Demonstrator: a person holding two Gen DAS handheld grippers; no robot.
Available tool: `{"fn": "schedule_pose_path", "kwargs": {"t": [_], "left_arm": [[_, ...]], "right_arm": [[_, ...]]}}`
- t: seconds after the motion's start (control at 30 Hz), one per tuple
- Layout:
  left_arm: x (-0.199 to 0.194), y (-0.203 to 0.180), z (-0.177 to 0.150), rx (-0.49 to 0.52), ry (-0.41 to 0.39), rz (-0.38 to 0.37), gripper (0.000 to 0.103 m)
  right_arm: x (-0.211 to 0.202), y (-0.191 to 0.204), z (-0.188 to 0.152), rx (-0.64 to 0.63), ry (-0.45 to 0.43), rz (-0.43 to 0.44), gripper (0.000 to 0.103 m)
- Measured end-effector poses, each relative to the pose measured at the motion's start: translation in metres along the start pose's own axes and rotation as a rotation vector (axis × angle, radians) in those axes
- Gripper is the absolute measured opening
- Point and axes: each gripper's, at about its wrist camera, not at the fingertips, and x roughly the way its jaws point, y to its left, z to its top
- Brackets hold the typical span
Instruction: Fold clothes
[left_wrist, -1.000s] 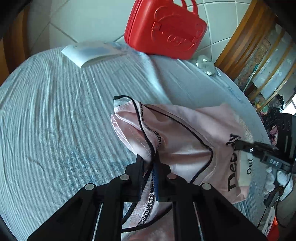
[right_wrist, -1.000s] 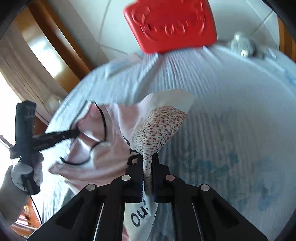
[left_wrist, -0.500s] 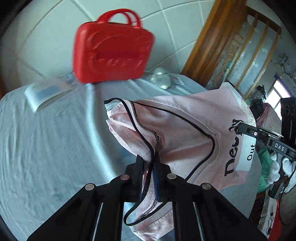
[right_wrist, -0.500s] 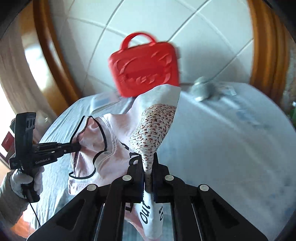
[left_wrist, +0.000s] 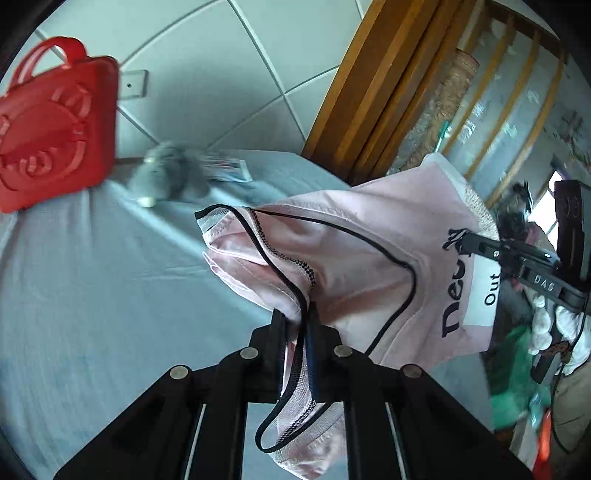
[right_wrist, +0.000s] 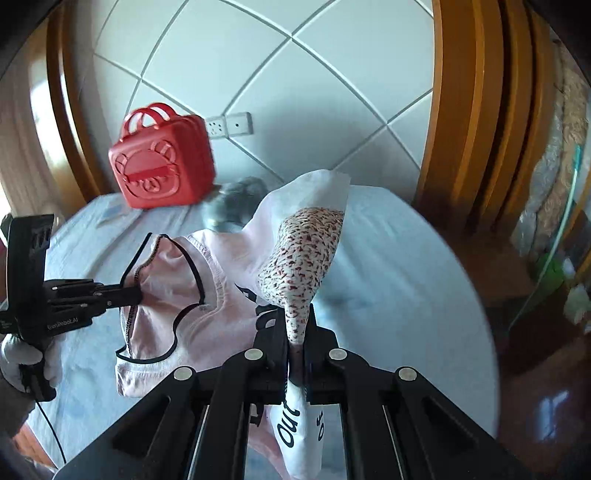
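A bed (right_wrist: 399, 266) with a pale blue sheet fills the lower view, under a white tiled wall (right_wrist: 295, 92). Above the sheet, a pink garment (left_wrist: 354, 258) with black piping and black lettering hangs stretched between both tools, part of it showing a speckled inner lining. A red case (right_wrist: 162, 162) stands at the far edge, a blurred grey object beside it. The left tool (left_wrist: 297, 325) is clamped on the piped neckline edge; the right tool (right_wrist: 295, 325) is clamped on the speckled fold.
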Motion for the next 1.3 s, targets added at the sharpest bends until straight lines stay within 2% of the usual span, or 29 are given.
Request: {"fn": "schedule_pose_path", "kwargs": {"t": [0.17, 0.2, 0.27, 0.33, 0.47, 0.57, 0.6, 0.63, 0.67, 0.73, 0.87, 1.0, 1.17, 1.2, 1.23, 1.3], "left_arm": [[0.095, -0.074, 0.033, -0.041, 0.030, 0.025, 0.008], [0.115, -0.084, 0.039, -0.032, 0.045, 0.051, 0.008], [0.160, -0.089, 0.058, -0.036, 0.058, 0.083, 0.008], [0.192, -0.095, 0.063, -0.027, 0.076, 0.128, 0.008], [0.236, -0.096, 0.074, -0.012, 0.129, 0.218, 0.008], [0.247, -0.092, 0.074, -0.005, 0.145, 0.280, 0.013], [0.250, -0.090, 0.074, -0.004, 0.150, 0.300, 0.015], [0.250, -0.091, 0.074, 0.002, 0.152, 0.325, 0.022], [0.250, -0.092, 0.073, 0.009, 0.155, 0.349, 0.035], [0.245, -0.094, 0.071, 0.022, 0.156, 0.398, 0.046], [0.222, -0.107, 0.068, 0.006, 0.125, 0.387, 0.049], [0.199, -0.134, 0.061, 0.024, 0.098, 0.335, 0.054], [0.195, -0.154, 0.039, 0.070, 0.139, 0.303, 0.055], [0.198, -0.153, 0.032, 0.070, 0.163, 0.308, 0.055], [0.202, -0.151, 0.026, 0.057, 0.187, 0.307, 0.055], [0.209, -0.146, 0.016, 0.030, 0.225, 0.307, 0.053]], "right_arm": [[0.039, -0.114, 0.023, -0.055, 0.091, 0.021, 0.005], [0.050, -0.132, 0.026, -0.059, 0.107, 0.023, 0.005], [0.074, -0.170, 0.030, -0.065, 0.137, 0.029, 0.005], [0.105, -0.203, 0.030, -0.040, 0.155, 0.054, 0.005], [0.158, -0.246, 0.014, 0.025, 0.216, 0.077, 0.005], [0.183, -0.269, -0.001, 0.075, 0.249, 0.073, 0.025], [0.186, -0.275, -0.004, 0.093, 0.254, 0.069, 0.037], [0.186, -0.280, -0.005, 0.103, 0.252, 0.070, 0.043], [0.183, -0.284, -0.005, 0.108, 0.246, 0.061, 0.044], [0.172, -0.293, -0.006, 0.117, 0.231, 0.034, 0.046], [0.136, -0.296, -0.015, 0.114, 0.184, 0.021, 0.049], [0.122, -0.284, -0.035, 0.089, 0.207, 0.026, 0.049], [0.127, -0.270, -0.072, 0.104, 0.297, 0.063, 0.049], [0.128, -0.268, -0.078, 0.106, 0.311, 0.081, 0.045], [0.129, -0.266, -0.082, 0.102, 0.319, 0.095, 0.024], [0.129, -0.263, -0.085, 0.080, 0.325, 0.082, 0.014]]}}
